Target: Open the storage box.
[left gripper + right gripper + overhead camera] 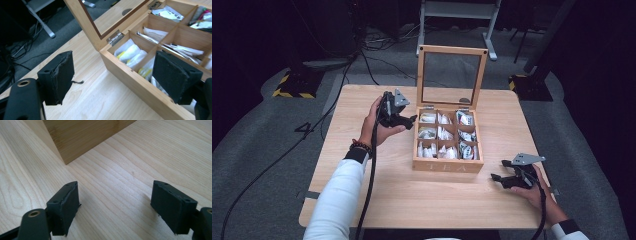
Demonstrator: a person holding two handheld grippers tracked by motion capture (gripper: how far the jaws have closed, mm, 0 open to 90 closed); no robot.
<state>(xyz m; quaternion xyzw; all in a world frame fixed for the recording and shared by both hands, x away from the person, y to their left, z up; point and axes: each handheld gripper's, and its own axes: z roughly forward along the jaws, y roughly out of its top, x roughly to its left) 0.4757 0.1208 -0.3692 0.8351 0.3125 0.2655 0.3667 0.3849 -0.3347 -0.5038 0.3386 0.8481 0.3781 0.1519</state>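
The tea box point(447, 165) stood lid-up; the left gripper point(411, 121) hung released at its left wall, the right gripper point(498, 170) released off its front-right corner.

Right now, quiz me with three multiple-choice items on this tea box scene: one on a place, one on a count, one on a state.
1. Where is the left gripper?
A. at the tea box's left wall
B. at the table's near edge
C. behind the lid

2. How many compartments does the tea box have?
A. four
B. six
C. nine

3. How does the lid stand?
A. shut
B. raised upright
C. lying off on the table

Key: 1 A, the high view shows its tips by that wall; 2 C, three rows of three; 3 B, the framed pane stands up on its hinges.
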